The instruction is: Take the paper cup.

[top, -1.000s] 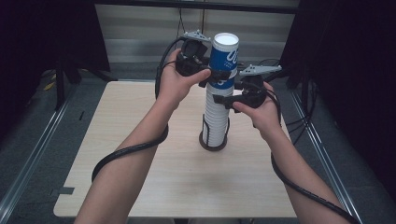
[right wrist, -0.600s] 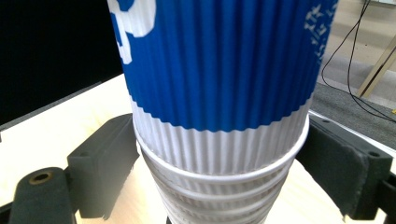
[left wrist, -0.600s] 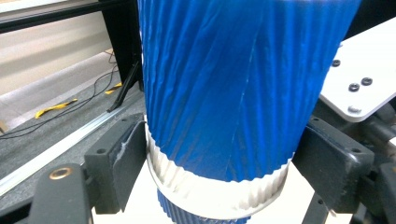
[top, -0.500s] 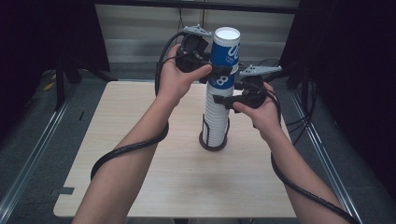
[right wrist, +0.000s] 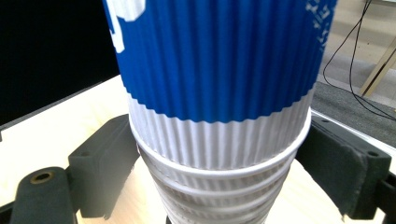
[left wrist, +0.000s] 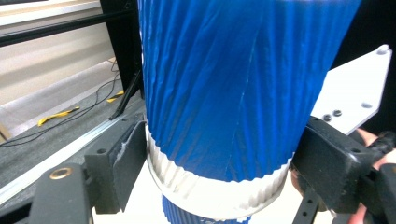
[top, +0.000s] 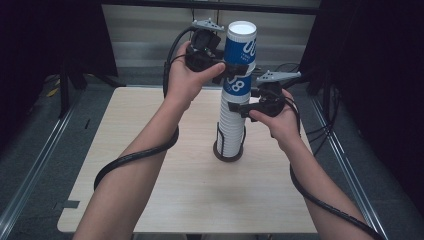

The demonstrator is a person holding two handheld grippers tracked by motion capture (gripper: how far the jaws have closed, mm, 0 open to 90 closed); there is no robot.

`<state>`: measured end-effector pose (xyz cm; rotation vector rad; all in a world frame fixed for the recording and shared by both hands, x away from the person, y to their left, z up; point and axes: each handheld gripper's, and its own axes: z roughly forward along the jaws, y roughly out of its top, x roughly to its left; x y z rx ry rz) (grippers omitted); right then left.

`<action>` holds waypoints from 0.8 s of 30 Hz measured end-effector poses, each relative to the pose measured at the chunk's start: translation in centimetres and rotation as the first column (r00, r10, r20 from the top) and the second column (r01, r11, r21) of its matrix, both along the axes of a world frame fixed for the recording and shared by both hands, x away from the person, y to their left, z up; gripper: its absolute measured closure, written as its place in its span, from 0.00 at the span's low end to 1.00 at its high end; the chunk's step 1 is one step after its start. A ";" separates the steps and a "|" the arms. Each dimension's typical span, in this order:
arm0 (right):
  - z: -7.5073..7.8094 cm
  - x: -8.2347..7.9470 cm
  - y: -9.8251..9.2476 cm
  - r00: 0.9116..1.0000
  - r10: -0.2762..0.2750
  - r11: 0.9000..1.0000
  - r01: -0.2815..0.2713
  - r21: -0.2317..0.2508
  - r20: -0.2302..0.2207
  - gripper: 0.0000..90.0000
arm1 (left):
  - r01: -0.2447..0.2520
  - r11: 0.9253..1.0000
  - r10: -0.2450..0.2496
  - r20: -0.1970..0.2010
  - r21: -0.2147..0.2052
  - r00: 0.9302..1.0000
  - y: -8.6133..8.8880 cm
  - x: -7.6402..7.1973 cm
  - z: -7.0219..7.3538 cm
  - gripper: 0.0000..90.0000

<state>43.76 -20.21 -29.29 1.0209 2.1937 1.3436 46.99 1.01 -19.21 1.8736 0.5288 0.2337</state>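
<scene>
top cup being pulled off the stack, not free yet

the tall stack of ribbed paper cups (top: 231, 127) stands upright in a dark ring-shaped holder (top: 228, 151) near the middle of the pale wood table (top: 150, 200). the left gripper (top: 231, 71) is clamped on the blue-and-white ribbed paper cup at the top (top: 240, 47), w/ both black pads pressing its sides just above the white rim band (clear in the left gripper view, where the cup (left wrist: 233, 93) sits squeezed between the jaws). the right gripper (top: 239, 107) sits lower, at the next blue-printed cup (top: 236, 86) where it meets the white cups below. in the right gripper view its pads flank that cup's rim (right wrist: 219, 154), touching or nearly so; reads as a steadying clamp, tho the right-side contact is hard to confirm.

progress, as a judgement: grip on both levels is done, and the top cup looks partly lifted out of the one beneath, but their walls overlap, so separation isn't finished. left to do: pull the top cup fully clear while the right gripper holds the rest down, then put it somewhere on the table. nothing else has been set out on the table, so prob early in the job.
</scene>
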 end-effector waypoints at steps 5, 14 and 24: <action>0.0 0.0 0.0 1.000 -0.001 1.000 0.001 -0.006 0.002 0.14 | -0.002 1.000 0.002 0.001 0.000 1.000 0.3 -0.2 0.4 0.23; -0.3 0.0 0.0 1.000 0.002 1.000 -0.002 -0.001 0.006 0.14 | -0.012 1.000 0.012 0.004 -0.004 1.000 1.7 -0.5 0.9 0.23; -0.4 -0.1 0.0 1.000 -0.002 1.000 0.002 -0.011 0.007 0.14 | -0.036 0.999 0.036 -0.003 -0.001 0.999 3.7 -0.8 0.7 0.23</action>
